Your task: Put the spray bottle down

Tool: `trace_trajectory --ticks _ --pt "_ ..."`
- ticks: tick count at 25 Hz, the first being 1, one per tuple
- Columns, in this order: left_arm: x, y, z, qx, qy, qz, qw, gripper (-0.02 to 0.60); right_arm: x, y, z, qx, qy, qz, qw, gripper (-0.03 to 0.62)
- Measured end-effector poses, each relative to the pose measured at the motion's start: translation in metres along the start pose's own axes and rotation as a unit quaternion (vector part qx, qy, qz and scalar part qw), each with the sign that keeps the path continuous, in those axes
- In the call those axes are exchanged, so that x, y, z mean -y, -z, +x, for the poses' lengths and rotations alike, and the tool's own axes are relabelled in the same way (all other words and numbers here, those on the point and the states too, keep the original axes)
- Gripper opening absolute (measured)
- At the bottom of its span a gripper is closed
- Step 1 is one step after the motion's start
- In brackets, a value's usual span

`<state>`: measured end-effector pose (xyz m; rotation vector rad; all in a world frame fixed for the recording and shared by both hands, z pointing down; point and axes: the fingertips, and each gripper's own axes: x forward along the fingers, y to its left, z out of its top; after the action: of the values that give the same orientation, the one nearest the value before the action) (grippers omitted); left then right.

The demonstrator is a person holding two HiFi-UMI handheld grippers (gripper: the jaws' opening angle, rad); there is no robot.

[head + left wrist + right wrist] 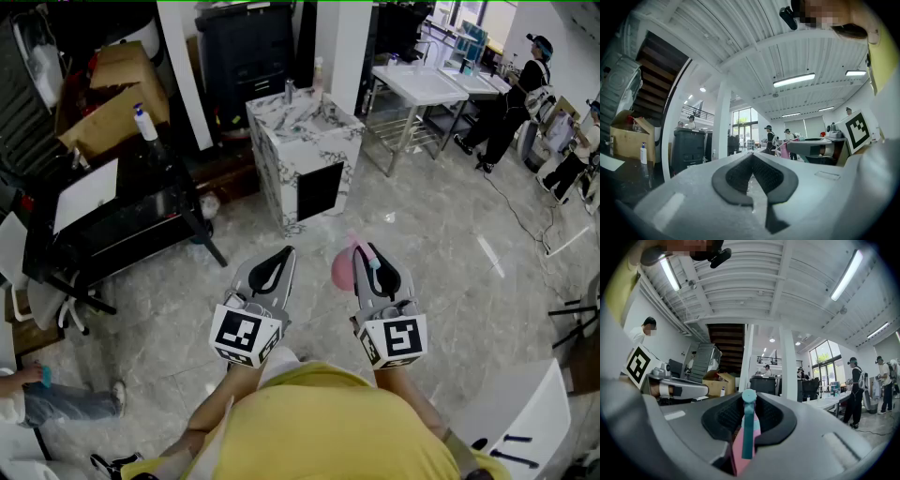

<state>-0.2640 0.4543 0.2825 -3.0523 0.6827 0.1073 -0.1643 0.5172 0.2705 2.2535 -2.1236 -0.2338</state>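
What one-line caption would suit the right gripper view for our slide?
Right gripper shut on a pink spray bottle with a teal top, white table beyond.

Our left gripper (279, 259) and right gripper (375, 261) sit side by side above the floor (450, 281), with the spray bottle (343, 270) between the right one's jaws. Ahead of us stands a cabinet (302, 141). Left of it stand a cart (112, 225) and a box (117, 98), and a surface (427, 84) lies behind at right.
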Motion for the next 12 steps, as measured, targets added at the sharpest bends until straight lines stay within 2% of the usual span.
trace_trajectory --ticks 12 --pt "-0.025 0.021 0.045 -0.009 0.007 -0.012 0.9999 0.002 0.027 0.024 0.044 -0.005 0.003 0.028 1.0 0.064"
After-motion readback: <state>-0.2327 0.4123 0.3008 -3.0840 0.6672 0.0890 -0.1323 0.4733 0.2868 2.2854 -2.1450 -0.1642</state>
